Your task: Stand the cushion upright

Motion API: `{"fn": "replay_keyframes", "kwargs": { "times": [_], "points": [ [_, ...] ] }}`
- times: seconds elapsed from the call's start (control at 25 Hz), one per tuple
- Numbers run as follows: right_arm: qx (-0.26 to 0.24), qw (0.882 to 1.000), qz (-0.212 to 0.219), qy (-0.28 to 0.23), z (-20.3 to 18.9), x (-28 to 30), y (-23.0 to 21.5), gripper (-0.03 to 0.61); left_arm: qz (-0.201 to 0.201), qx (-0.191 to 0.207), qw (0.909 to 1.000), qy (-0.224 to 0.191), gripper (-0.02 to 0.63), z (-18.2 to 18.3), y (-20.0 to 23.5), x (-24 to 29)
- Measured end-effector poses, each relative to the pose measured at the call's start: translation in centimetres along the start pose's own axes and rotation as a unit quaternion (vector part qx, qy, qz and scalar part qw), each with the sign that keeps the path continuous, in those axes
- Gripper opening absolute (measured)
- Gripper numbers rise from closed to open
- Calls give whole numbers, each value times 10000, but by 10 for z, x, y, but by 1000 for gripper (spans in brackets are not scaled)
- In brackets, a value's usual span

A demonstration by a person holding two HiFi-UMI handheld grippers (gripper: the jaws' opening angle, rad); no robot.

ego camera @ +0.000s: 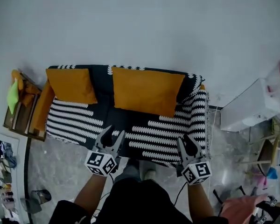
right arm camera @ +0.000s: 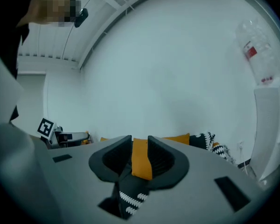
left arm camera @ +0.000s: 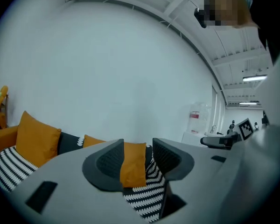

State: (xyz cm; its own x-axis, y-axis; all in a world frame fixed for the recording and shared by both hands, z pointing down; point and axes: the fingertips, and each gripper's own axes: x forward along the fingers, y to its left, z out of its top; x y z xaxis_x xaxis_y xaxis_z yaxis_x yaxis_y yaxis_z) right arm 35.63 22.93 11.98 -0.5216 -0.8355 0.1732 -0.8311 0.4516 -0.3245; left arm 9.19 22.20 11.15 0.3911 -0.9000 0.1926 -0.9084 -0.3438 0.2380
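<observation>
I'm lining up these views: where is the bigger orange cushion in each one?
Head view: big cushion, centre, against the sofa back.
Left gripper view: low centre, far off, beyond the jaw gap.
Right gripper view: low centre, likewise.
Shared landmark: black-and-white sofa cover.

The big orange cushion (ego camera: 147,90) is standing up on the black-and-white stripy sofa (ego camera: 144,129). It is leaning back against the sofa's back, close to the right arm. It is looking wide and puffy, with soft corners, and its long side is lying along the seat. A smaller orange cushion (ego camera: 71,85) is leaning the same way at the left end, apart from it.
</observation>
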Motion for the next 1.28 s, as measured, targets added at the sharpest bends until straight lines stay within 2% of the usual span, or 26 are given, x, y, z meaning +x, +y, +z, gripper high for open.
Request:
{"fn": "replay_keyframes", "kwargs": {
  "times": [0.2, 0.36, 0.56, 0.72, 0.84, 1.28],
  "points": [
    [-250, 9993, -279, 56, 11, -47, -4, 76, -215, 258, 9994, -41, 206, 13, -33, -31],
    [-249, 9981, -563, -59, 19, -69, -6, 65, -104, 399, 9991, -129, 206, 28, -35, -49],
    [-306, 9953, -866, -307, 29, -84, 6, 48, 58, 297, 9989, -351, 153, 38, -25, -77],
    [-568, 9928, -985, -387, 30, -83, 18, 29, 187, 372, 9988, -250, 83, 37, -11, -82],
    [-656, 9923, -981, -370, 28, -75, 31, 29, 165, 394, 9986, -323, 57, 45, -1, -90],
    [-641, 9893, -1202, -517, 29, -59, 68, 28, -105, 667, 9972, -325, 54, 59, 35, -108]
  ]
}}
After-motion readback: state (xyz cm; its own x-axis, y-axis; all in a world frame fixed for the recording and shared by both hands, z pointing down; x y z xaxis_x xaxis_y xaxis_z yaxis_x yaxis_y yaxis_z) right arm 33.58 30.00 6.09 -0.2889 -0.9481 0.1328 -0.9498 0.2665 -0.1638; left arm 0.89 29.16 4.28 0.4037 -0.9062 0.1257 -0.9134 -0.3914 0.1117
